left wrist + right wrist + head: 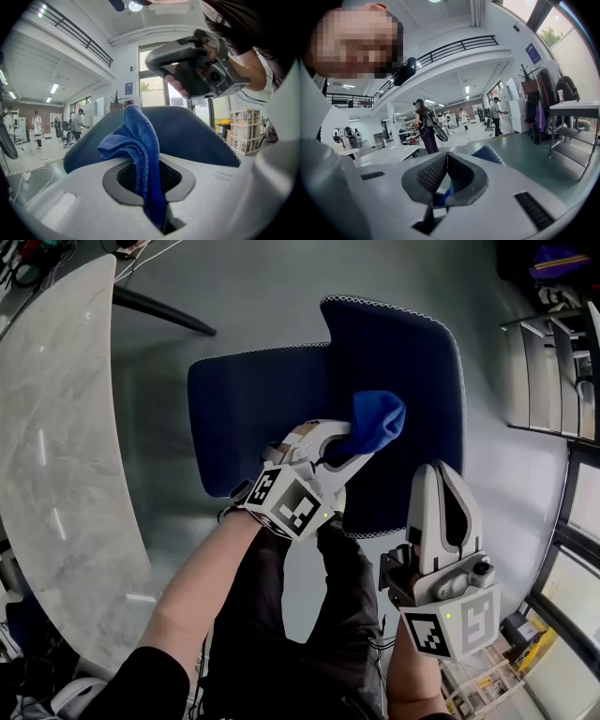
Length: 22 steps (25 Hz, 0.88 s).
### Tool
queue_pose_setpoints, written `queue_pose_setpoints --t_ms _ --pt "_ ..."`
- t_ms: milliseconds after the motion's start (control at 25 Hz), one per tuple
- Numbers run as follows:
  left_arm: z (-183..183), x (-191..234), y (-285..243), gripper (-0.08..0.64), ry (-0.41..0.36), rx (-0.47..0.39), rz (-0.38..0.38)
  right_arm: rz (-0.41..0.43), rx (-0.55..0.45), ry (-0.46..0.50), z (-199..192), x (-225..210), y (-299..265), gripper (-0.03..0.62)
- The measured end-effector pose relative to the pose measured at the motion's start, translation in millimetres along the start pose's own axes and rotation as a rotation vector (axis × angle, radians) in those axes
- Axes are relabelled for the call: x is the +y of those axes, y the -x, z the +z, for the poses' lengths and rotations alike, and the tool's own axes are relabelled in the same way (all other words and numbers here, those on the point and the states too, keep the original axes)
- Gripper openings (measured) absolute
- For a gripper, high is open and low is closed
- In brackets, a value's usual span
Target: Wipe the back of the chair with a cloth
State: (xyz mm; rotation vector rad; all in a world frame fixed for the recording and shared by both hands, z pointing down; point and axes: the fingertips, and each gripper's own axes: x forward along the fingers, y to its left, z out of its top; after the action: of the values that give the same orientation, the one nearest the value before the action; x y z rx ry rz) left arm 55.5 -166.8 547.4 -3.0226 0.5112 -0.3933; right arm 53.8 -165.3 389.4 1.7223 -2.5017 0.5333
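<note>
In the head view we saw the left tongs (349, 452) clamped on a bunched blue terry cloth (378, 420), which lay over the back of the navy upholstered chair with white-stitched edging (412, 352). The right tongs (442, 474) hung at the chair's near edge, jaws together, empty. A pale marble counter (56, 427) curved along the left above grey floor (253, 296).

In the left gripper view the cloth (136, 136) stood pinched between the jaws, with the chair (201, 136) behind it and the right tongs (197, 65) above. Beyond lay a bright white hall with a balcony railing (79, 40).

In the right gripper view the jaws met at their tips on nothing. A chair corner (488, 153) showed on glossy grey-green floor (525, 150).
</note>
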Motion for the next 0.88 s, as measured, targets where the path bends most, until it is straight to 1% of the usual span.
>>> queue_pose_setpoints --t_ms 80,280,440,560,720,880 --pt "-11 29 -3 0.055 -0.014 0.01 0.045 0.001 0.004 0.003 -4 -1 -8 0.015" --pt "-24 101 -11 0.055 -0.037 0.002 0.161 0.006 -0.003 0.008 -9 -6 -22 0.015" --pt "-43 142 -19 0.055 -0.07 0.021 0.23 0.007 -0.019 0.016 -9 -13 -30 0.015" --pt "-60 153 -30 0.055 -0.099 0.042 0.239 0.005 -0.028 0.041 -10 -18 -37 0.015" --pt "-71 143 -46 0.055 -0.134 0.058 0.206 0.001 -0.017 0.051 -17 -23 -40 0.015" --pt "-72 131 -56 0.055 -0.126 0.039 0.185 -0.022 -0.006 0.072 -21 -28 -42 0.015"
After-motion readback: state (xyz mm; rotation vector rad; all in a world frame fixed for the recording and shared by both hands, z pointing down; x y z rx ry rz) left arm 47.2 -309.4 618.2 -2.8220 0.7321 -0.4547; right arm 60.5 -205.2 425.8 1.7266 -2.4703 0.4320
